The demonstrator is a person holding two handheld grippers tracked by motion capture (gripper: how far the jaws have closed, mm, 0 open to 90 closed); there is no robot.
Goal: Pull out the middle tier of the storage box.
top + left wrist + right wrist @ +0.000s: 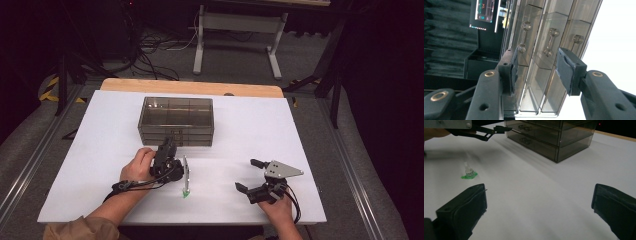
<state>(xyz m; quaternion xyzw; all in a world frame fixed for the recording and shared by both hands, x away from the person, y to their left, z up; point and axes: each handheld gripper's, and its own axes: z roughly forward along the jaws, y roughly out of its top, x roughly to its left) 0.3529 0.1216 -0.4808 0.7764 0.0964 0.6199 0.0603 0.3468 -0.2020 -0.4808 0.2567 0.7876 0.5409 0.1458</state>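
A smoky clear drawer chest with three shallow drawers stands at the back middle of the white table. My left gripper, rolled onto its side, is right at the chest's front. In the left gripper view its jaws stand apart in front of the drawer fronts, and the middle drawer's handle lies just beyond the gap, with nothing pinched. My right gripper rests open near the front right, its jaws wide over bare table. The chest and the left gripper show far off there.
A small clear piece on a green base stands on the table just right of the left hand. A wooden strip runs along the table's back edge. Cables and desk legs lie on the floor beyond.
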